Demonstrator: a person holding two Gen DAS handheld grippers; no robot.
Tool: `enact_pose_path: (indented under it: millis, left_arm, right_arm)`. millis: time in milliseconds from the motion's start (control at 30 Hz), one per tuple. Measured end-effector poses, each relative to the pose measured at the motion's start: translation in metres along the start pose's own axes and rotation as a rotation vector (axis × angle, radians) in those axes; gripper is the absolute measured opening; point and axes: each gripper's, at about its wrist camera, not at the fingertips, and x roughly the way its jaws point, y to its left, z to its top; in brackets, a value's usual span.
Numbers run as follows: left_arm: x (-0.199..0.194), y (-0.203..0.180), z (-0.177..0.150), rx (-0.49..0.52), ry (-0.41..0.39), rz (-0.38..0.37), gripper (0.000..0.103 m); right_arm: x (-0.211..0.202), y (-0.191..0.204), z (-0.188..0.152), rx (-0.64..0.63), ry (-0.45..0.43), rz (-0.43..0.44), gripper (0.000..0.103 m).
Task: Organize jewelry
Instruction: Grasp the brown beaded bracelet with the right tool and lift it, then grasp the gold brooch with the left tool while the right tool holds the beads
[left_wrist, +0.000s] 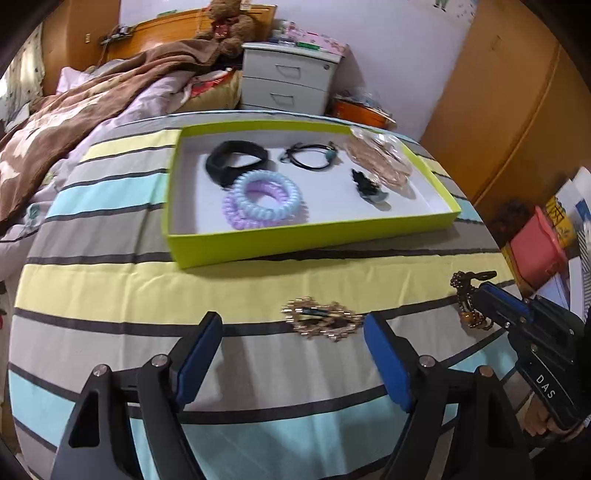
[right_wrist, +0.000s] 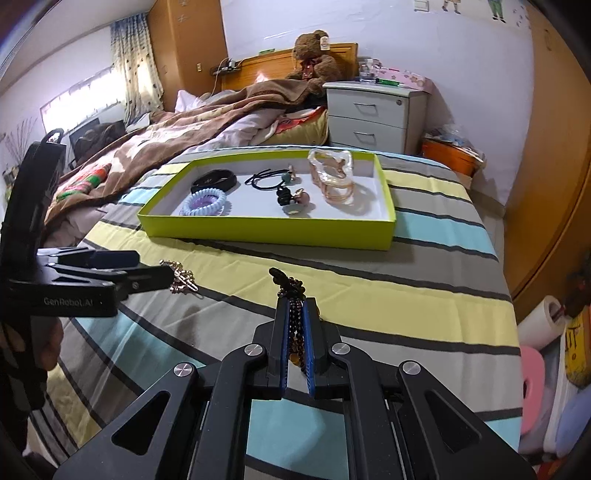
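Observation:
A lime-green tray (left_wrist: 295, 243) (right_wrist: 266, 230) lies on the striped bedspread. It holds spiral hair ties (left_wrist: 264, 203) (right_wrist: 203, 201), a black band (left_wrist: 236, 162), a black cord tie (left_wrist: 310, 157), a black clip (left_wrist: 369, 186) and a gold-pink claw clip (left_wrist: 380, 157) (right_wrist: 334, 177). My left gripper (left_wrist: 293, 332) is open, just short of a gold hair clip (left_wrist: 323, 319) (right_wrist: 183, 278) on the spread. My right gripper (right_wrist: 295, 310) (left_wrist: 480, 295) is shut on a dark beaded bracelet (right_wrist: 293, 295) (left_wrist: 465, 299), held just above the spread.
A rumpled brown blanket (right_wrist: 166, 136) covers the bed's left side. A white nightstand (right_wrist: 376, 114) and an orange bin (right_wrist: 448, 155) stand behind. Boxes and a paper roll (right_wrist: 543, 317) sit beside the bed at the right.

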Motion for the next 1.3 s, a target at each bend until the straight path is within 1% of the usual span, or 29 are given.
enact_pose_path:
  millis: [100,233,367,500,567,633,667,733,800,900,967,1000,1167,1233,1267,1300]
  left_arm:
    - [0.004,-0.010,0.002,0.020,0.005,-0.013,0.080]
    - [0.012,-0.025,0.005,0.062,0.024,-0.050,0.078]
    - [0.019,-0.037,0.012,0.100,0.023,-0.091,0.077]
    - [0.020,-0.042,0.017,0.125,0.002,-0.151,0.077]
    - [0.017,-0.039,0.015,0.110,0.007,-0.120,0.078]
    - [0.016,-0.035,0.010,0.097,0.025,-0.001,0.077]
    - [0.013,-0.033,0.006,0.093,0.020,0.041,0.078]
    - [0.013,-0.031,0.002,0.083,0.032,0.070,0.077]
    - [0.013,-0.032,-0.001,0.081,0.036,0.082,0.078]
    - [0.011,-0.032,-0.005,0.084,0.041,0.132,0.078]
    - [0.008,-0.027,-0.007,0.061,0.040,0.168,0.077]
    - [0.007,-0.025,-0.007,0.051,0.036,0.166,0.077]
    - [0.014,-0.031,-0.003,0.053,0.022,0.065,0.077]
    - [0.016,-0.035,0.000,0.068,0.021,0.070,0.077]
    - [0.016,-0.037,0.001,0.073,0.017,0.057,0.077]
    - [0.017,-0.037,0.002,0.078,0.015,0.053,0.074]
  right_arm:
    - [-0.001,-0.001,-0.001,0.010,-0.005,0.011,0.007]
    - [-0.003,-0.003,-0.002,0.021,-0.012,0.018,0.007]
    - [-0.003,-0.006,-0.003,0.034,-0.012,0.020,0.007]
    - [-0.003,-0.009,-0.005,0.046,-0.010,0.025,0.007]
    - [-0.004,-0.009,-0.005,0.044,-0.012,0.029,0.007]
    - [-0.004,-0.009,-0.005,0.042,-0.018,0.034,0.007]
    - [-0.004,-0.008,-0.005,0.041,-0.021,0.038,0.007]
    - [-0.005,-0.007,-0.004,0.037,-0.026,0.044,0.007]
    - [-0.006,-0.006,-0.003,0.035,-0.031,0.050,0.007]
    - [-0.007,-0.007,-0.003,0.031,-0.035,0.060,0.007]
    - [-0.006,-0.005,-0.003,0.027,-0.033,0.061,0.007]
    - [-0.005,-0.005,-0.003,0.028,-0.032,0.063,0.007]
    - [-0.005,-0.006,-0.004,0.028,-0.032,0.064,0.007]
    - [-0.005,-0.006,-0.004,0.026,-0.033,0.064,0.007]
    - [-0.004,-0.006,-0.004,0.027,-0.034,0.062,0.007]
    - [-0.004,-0.006,-0.004,0.027,-0.034,0.062,0.007]
